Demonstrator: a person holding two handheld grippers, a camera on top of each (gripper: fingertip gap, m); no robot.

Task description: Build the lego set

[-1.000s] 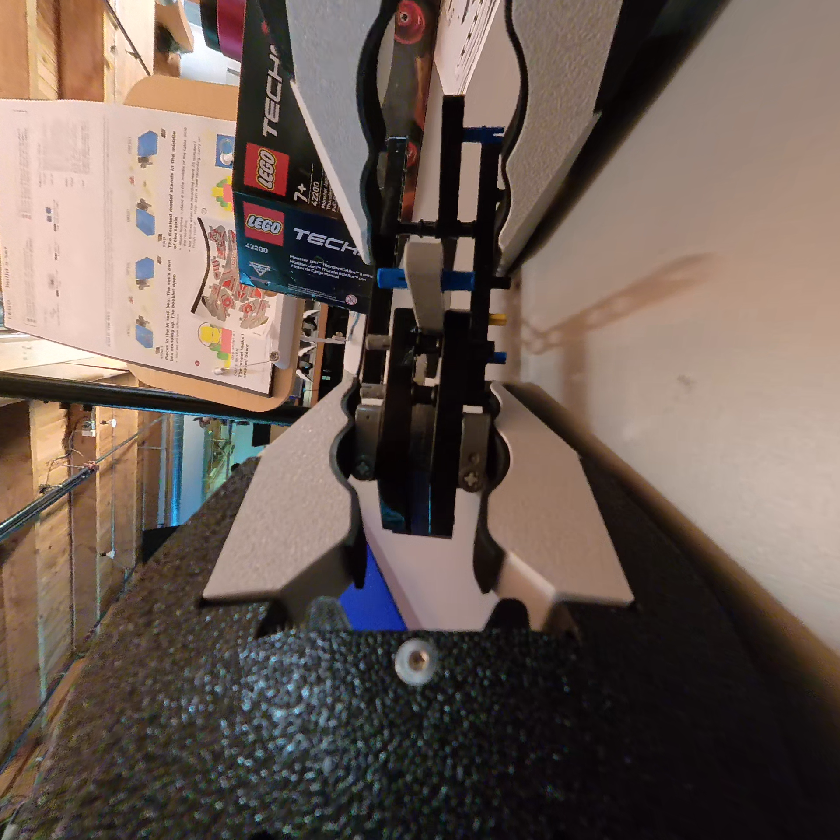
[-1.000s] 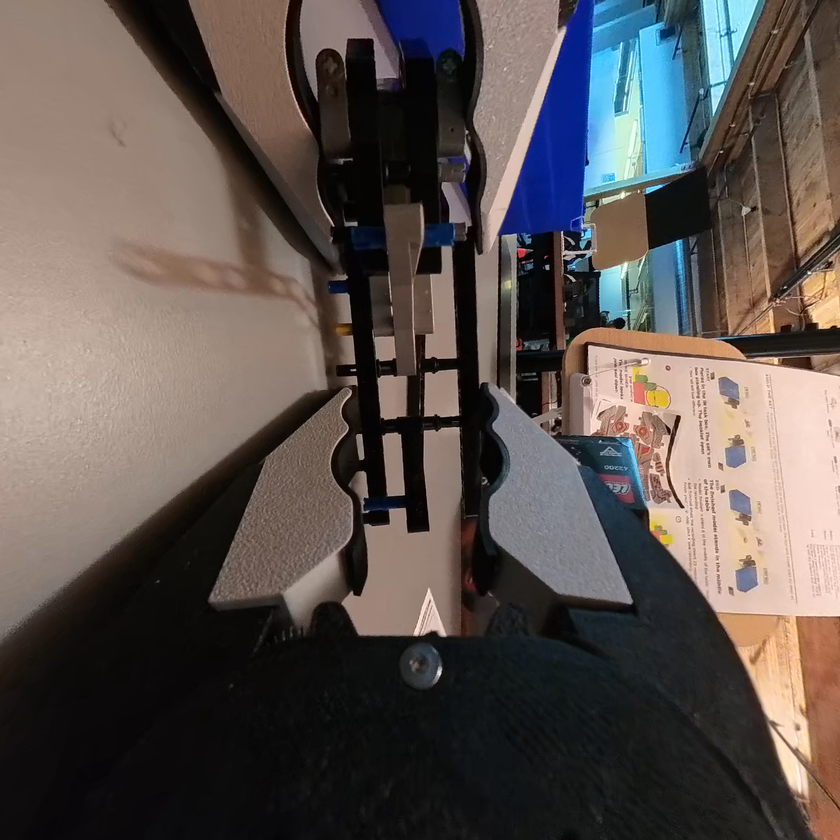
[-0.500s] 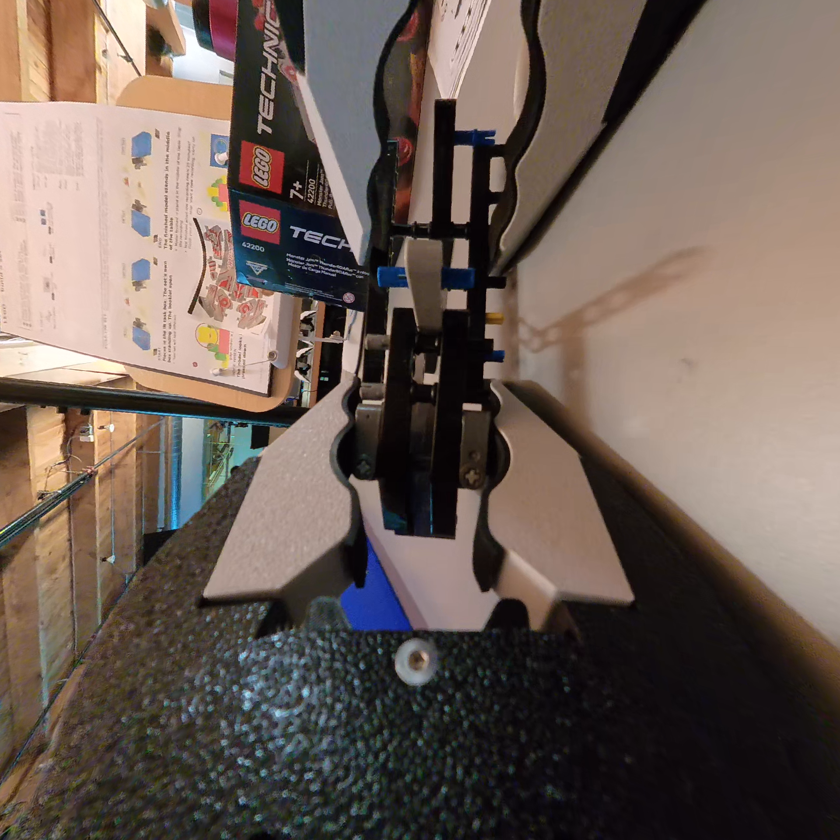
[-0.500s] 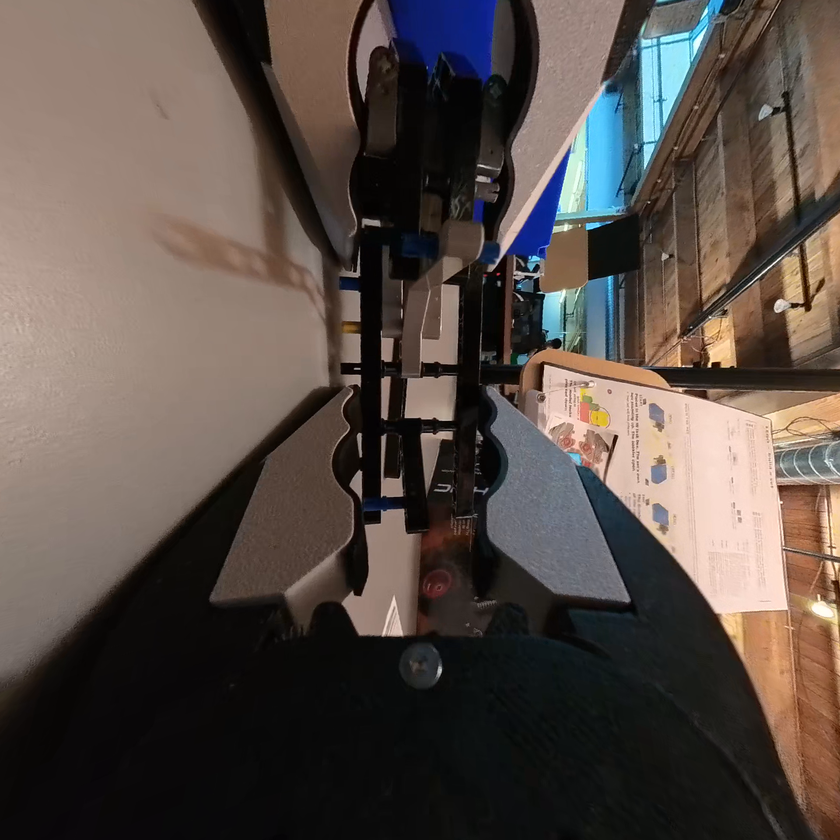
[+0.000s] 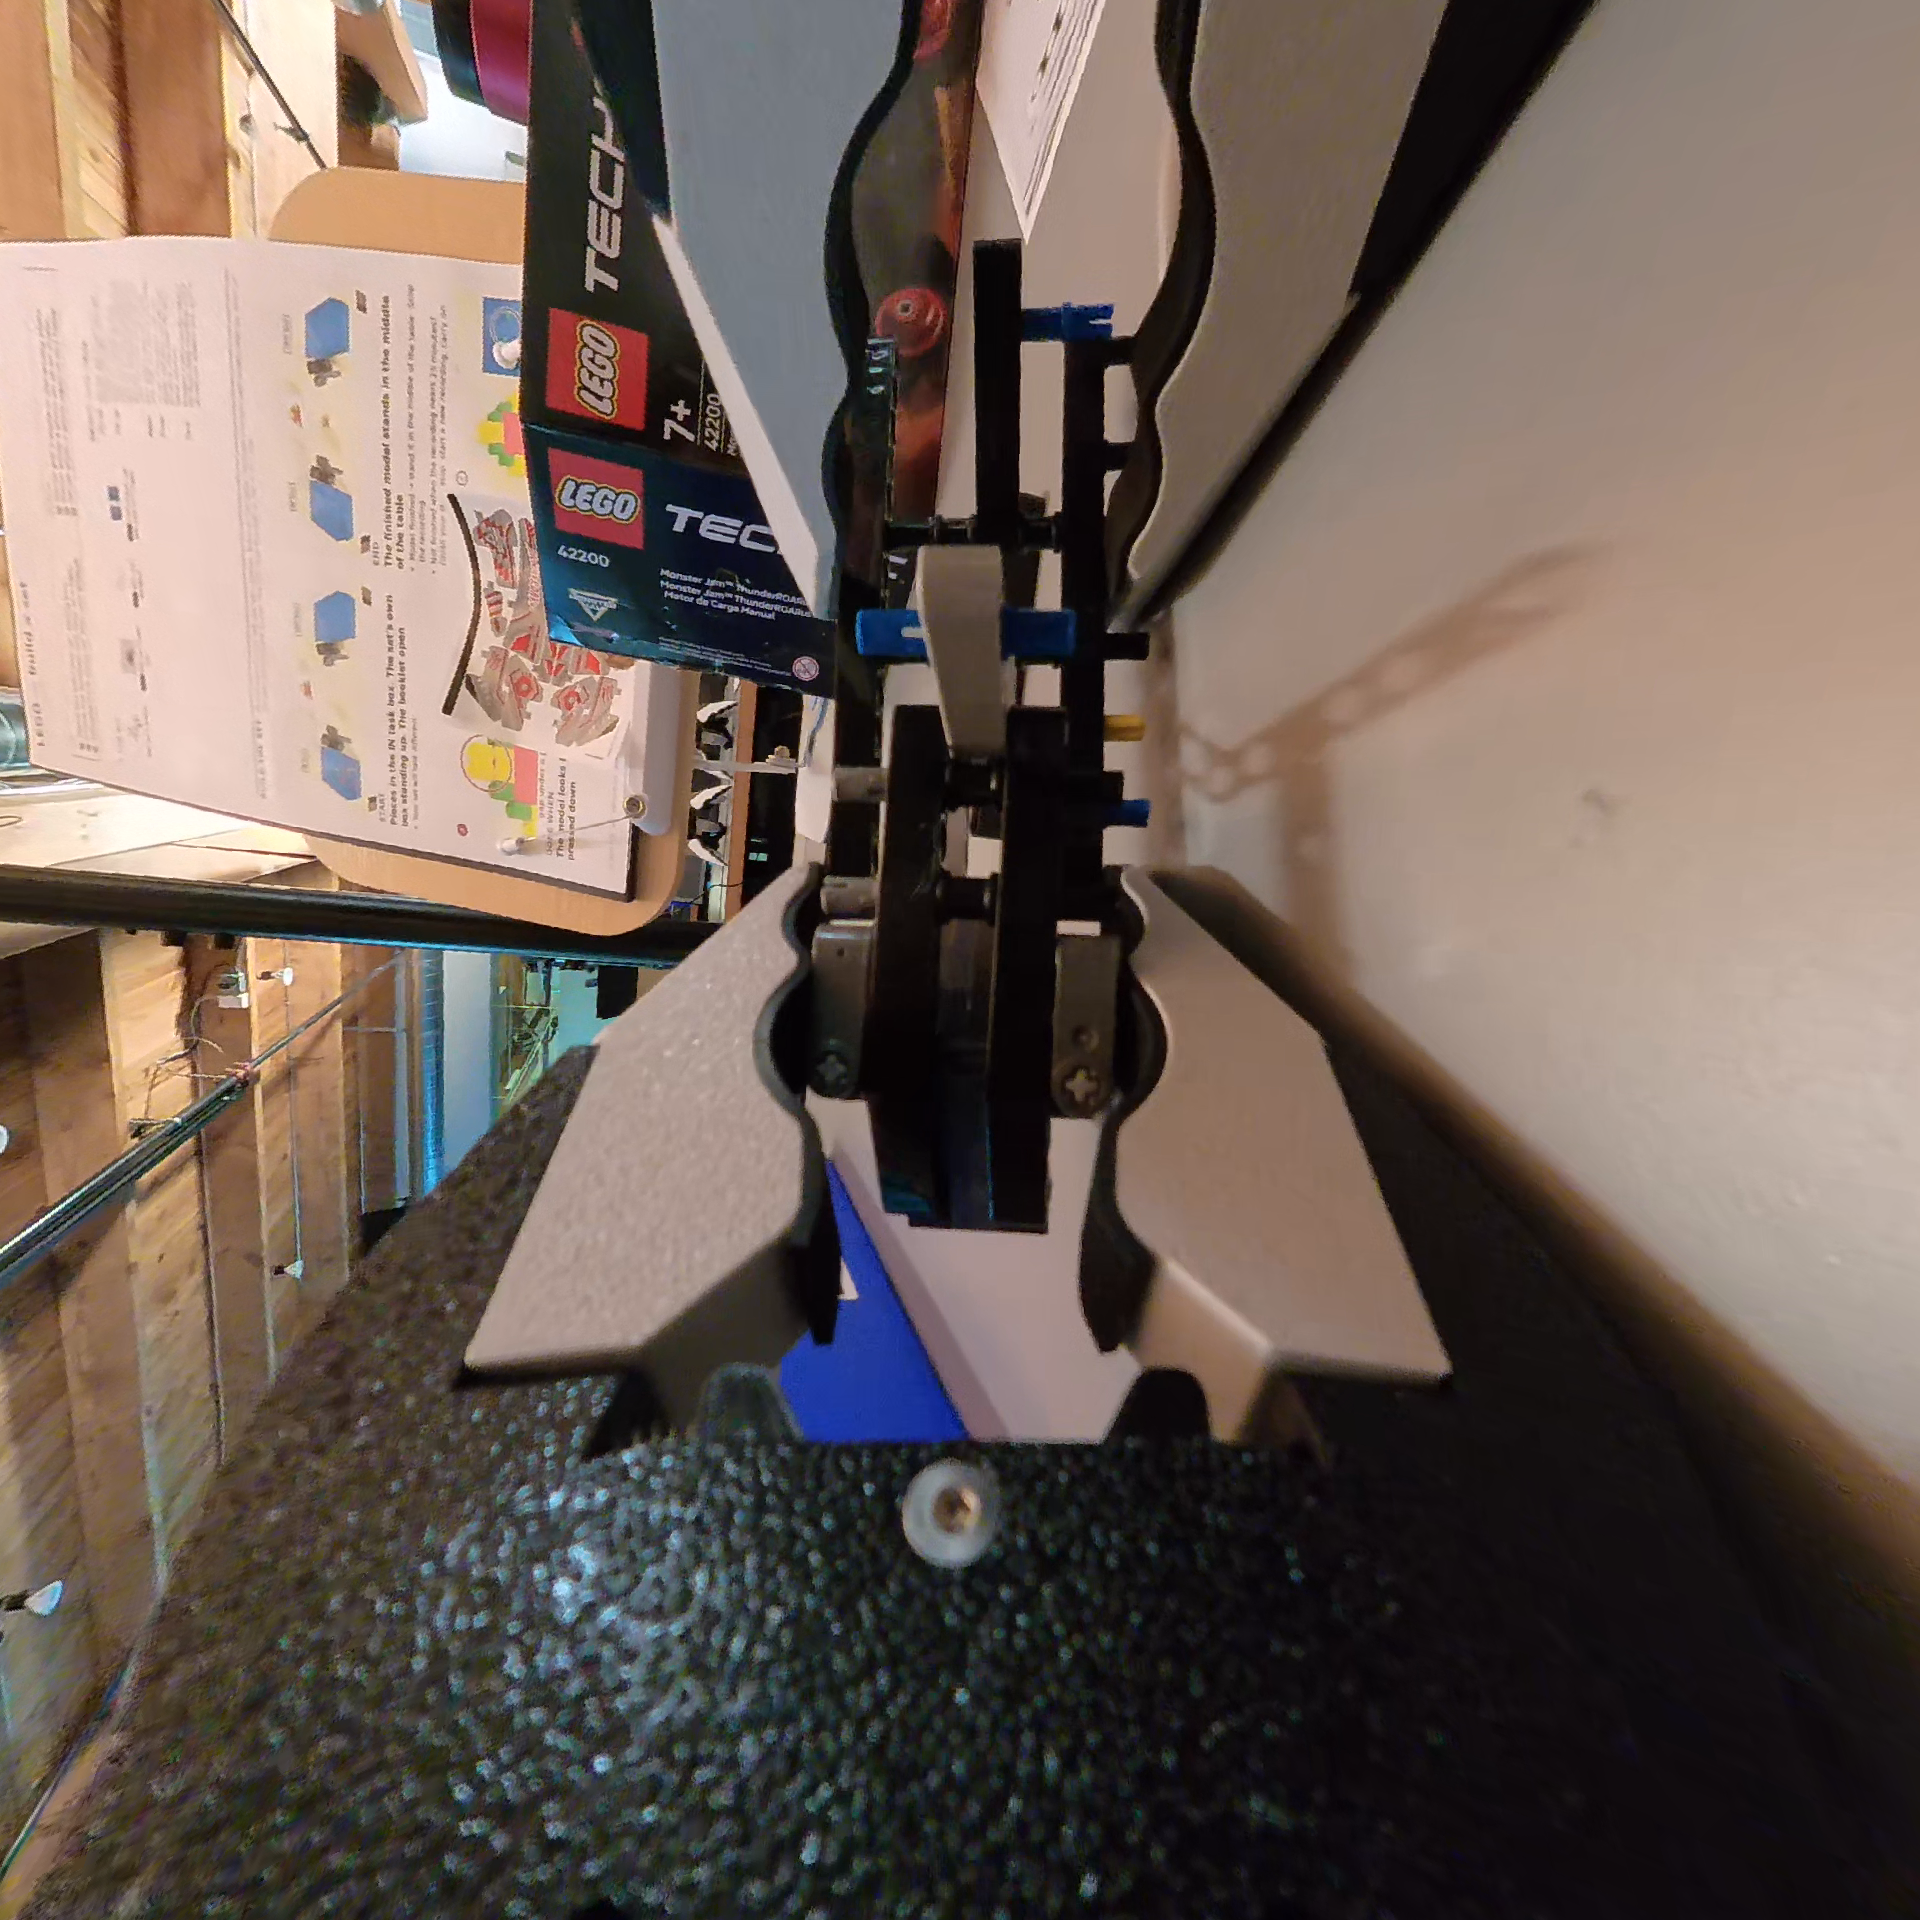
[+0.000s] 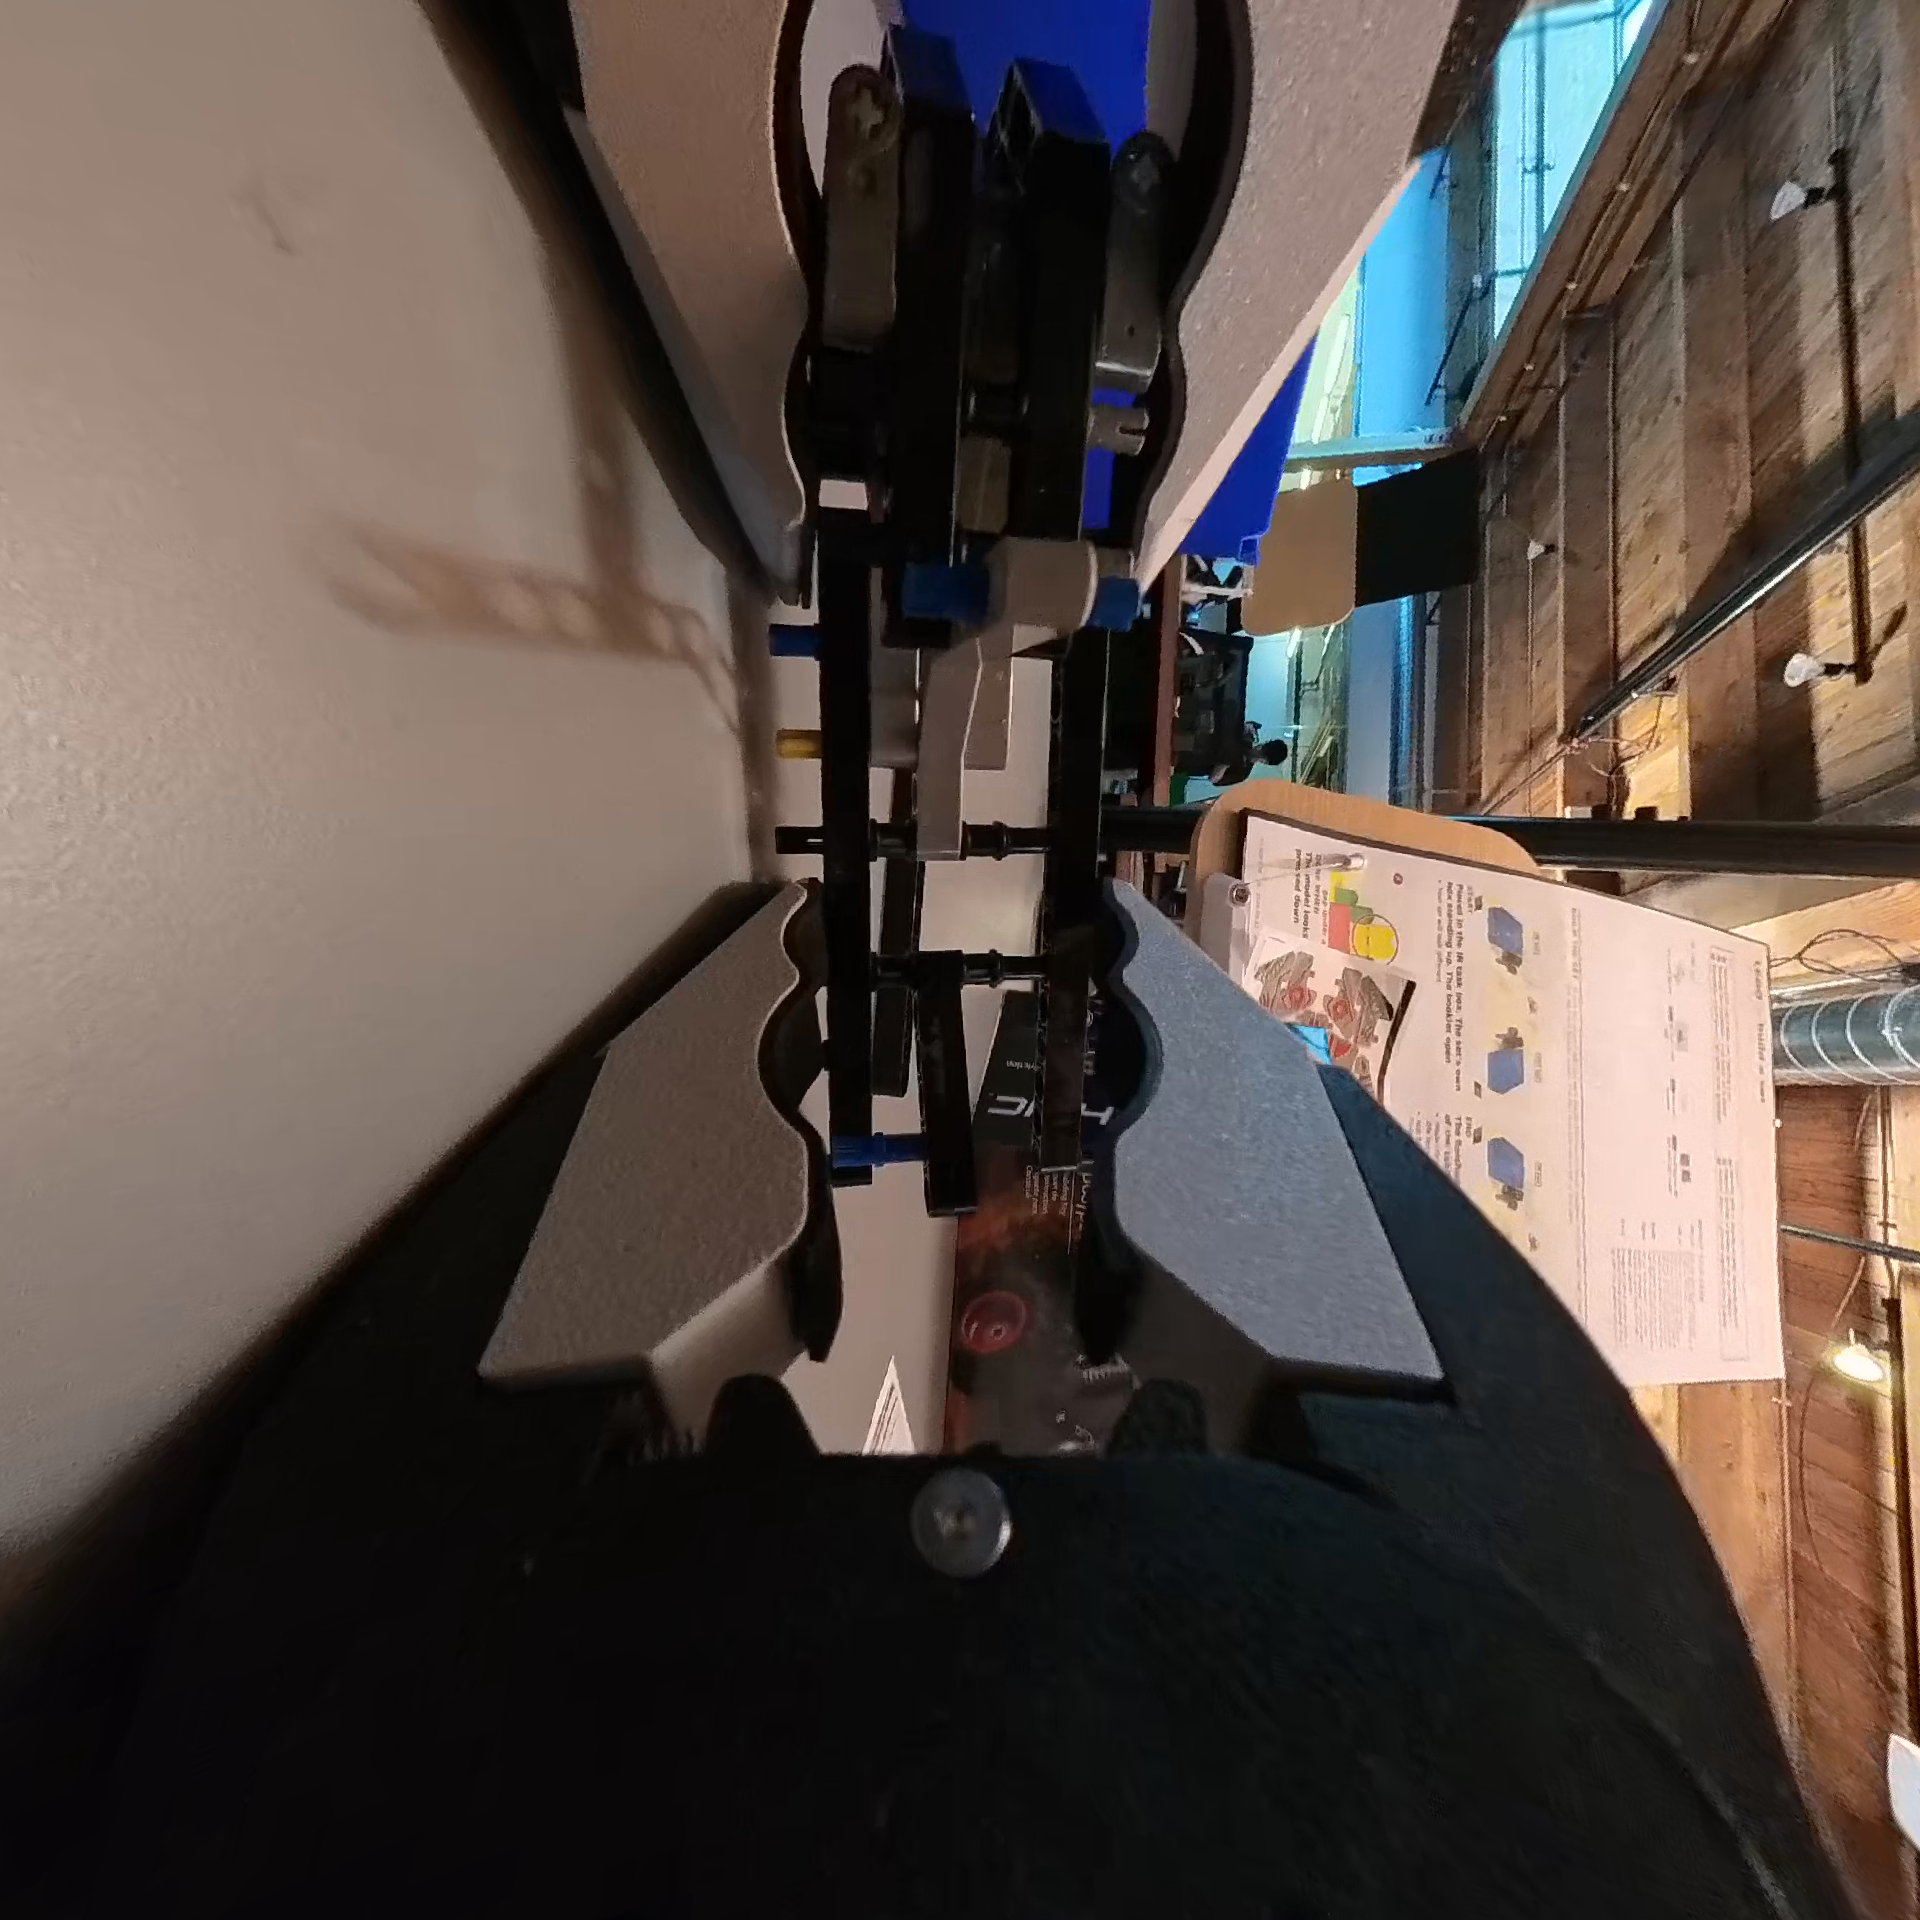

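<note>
Both grippers clamp one black Technic frame (image 5: 1023, 727) between them: my left gripper (image 5: 961, 997) pinches its near end, my right gripper (image 6: 961, 1039) squeezes the opposite end, tips facing each other. Blue pins (image 5: 888, 636) and a grey lever piece (image 5: 961, 634) sit midway. Beyond my left fingers stands the set's box (image 5: 623, 436), an instruction sheet (image 5: 260, 520) farther out, the white table (image 5: 1610, 727) alongside

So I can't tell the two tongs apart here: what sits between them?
The black lego frame spans the gap, each end clamped by one pair of tongs, left and right. A grey piece on blue pins sits mid-span. Both wrist views show it.
</note>
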